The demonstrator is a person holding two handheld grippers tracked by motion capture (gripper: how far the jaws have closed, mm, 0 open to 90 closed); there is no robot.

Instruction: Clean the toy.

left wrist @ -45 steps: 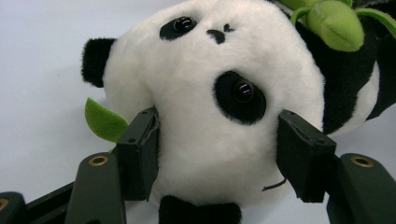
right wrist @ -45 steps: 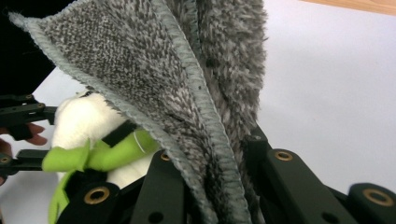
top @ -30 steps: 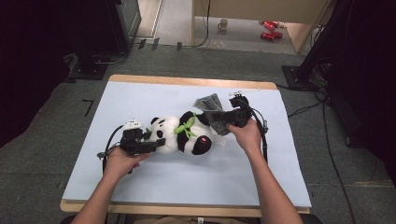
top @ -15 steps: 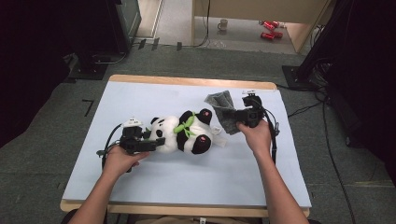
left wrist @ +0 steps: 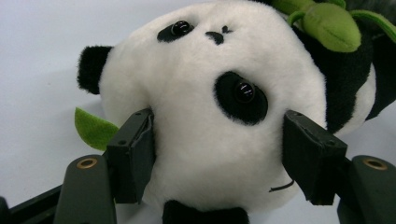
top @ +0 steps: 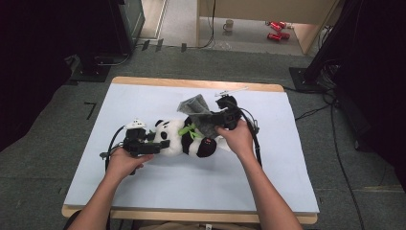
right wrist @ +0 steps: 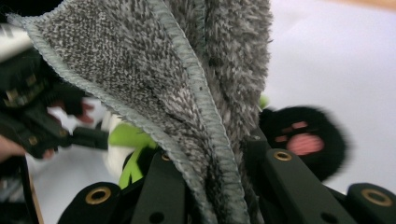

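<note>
On the pale blue tabletop [top: 158, 191] the plush panda [top: 184, 139] lies on its side near the middle, its white head squeezed between the jaws of the left claw [top: 154, 145], while the right claw [top: 214, 120] pinches a grey fuzzy cloth [top: 197, 112] draped over the panda's body.

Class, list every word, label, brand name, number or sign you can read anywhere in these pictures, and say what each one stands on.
None can be read.
The panda toy, the grey cloth and the table cover carry no print.
The red things on the floor and the mug are too small to read.
Both grippers, left gripper and right gripper, show no marking.
</note>
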